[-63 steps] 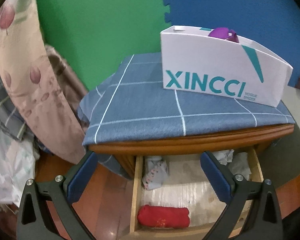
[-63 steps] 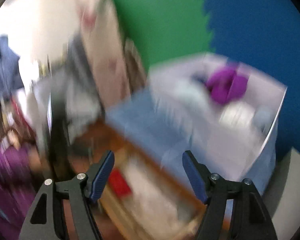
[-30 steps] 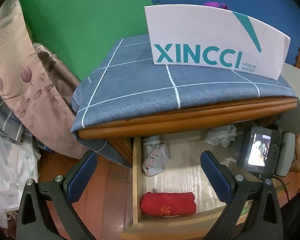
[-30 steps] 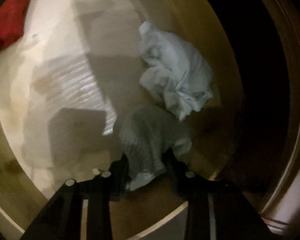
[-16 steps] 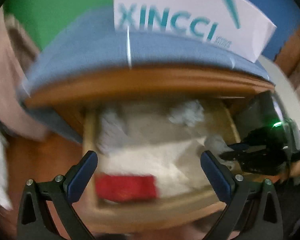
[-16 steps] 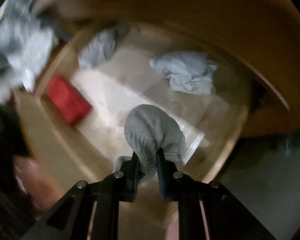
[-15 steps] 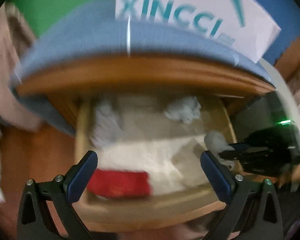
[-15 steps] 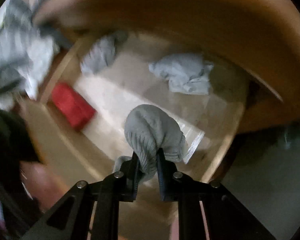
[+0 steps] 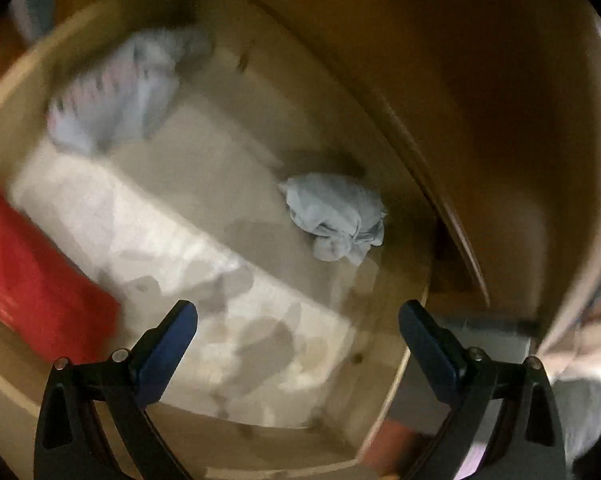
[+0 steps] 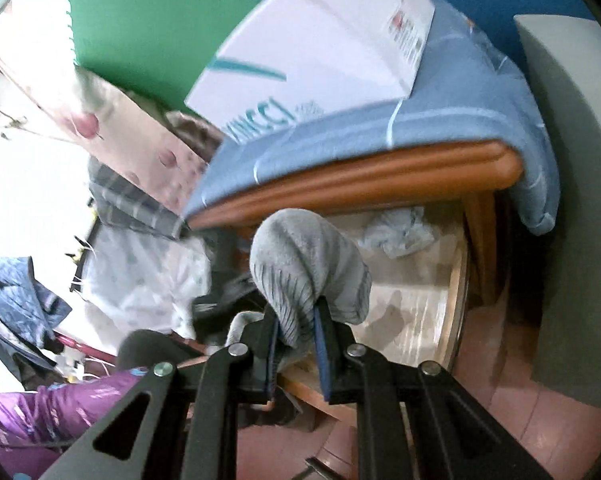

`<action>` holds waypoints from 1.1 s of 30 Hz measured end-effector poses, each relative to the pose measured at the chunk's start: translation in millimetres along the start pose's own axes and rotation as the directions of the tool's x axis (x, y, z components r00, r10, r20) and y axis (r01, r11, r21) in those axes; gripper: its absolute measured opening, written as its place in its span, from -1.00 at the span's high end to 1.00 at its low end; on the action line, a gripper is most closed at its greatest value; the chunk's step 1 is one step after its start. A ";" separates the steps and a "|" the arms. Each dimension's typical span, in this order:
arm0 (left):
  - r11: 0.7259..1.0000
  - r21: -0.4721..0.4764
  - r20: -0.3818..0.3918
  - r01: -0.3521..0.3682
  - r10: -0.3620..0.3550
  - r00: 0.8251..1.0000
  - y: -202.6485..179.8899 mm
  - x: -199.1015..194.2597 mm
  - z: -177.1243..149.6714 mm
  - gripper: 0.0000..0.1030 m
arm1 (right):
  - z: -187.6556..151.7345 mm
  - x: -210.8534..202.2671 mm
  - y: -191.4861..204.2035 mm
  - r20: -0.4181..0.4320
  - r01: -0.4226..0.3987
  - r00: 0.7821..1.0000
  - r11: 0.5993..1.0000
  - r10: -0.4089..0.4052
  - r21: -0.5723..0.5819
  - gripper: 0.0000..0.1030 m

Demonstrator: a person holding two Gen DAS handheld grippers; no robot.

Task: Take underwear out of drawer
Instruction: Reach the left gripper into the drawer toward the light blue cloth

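My right gripper (image 10: 296,320) is shut on grey striped underwear (image 10: 308,264) and holds it above the open wooden drawer (image 10: 458,280). A crumpled light-blue piece (image 10: 398,232) lies at the drawer's back. My left gripper (image 9: 296,320) is open and empty, low inside the drawer (image 9: 416,336). In the left wrist view the light-blue crumpled underwear (image 9: 334,216) lies just ahead of the fingers, a pale patterned piece (image 9: 120,88) at the far left corner, and a red folded piece (image 9: 28,272) at the left.
A white XINCCI box (image 10: 320,52) stands on the blue checked cloth (image 10: 460,100) over the nightstand top. Bedding and a floral curtain (image 10: 112,120) are to the left. A grey panel (image 10: 576,200) stands at the right. The nightstand's underside (image 9: 500,100) overhangs the drawer.
My right gripper has lifted the grey underwear up out of the drawer. My left gripper has dropped down into the drawer toward the light-blue piece.
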State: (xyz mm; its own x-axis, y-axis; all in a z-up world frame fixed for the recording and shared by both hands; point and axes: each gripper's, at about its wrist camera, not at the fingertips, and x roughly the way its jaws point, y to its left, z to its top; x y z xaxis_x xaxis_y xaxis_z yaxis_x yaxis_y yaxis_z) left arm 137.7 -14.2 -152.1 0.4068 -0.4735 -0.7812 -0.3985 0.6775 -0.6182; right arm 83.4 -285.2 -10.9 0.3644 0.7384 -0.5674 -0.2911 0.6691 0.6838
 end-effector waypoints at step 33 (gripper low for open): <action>0.905 -0.301 0.326 -0.299 0.393 0.860 -57.6 83.7 -18.7 -0.59 | -11.6 -93.0 -53.7 0.196 -0.265 0.951 0.958 0.240 0.110 0.70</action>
State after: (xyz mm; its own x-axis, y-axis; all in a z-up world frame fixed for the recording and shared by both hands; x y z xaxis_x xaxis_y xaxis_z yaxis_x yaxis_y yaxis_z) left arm 179.4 -103.4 -183.4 0.4613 0.0420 -0.8863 -0.7299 0.5859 -0.3521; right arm 54.9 -388.8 -0.2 0.4498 0.8463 -0.2855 -0.2778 0.4363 0.8558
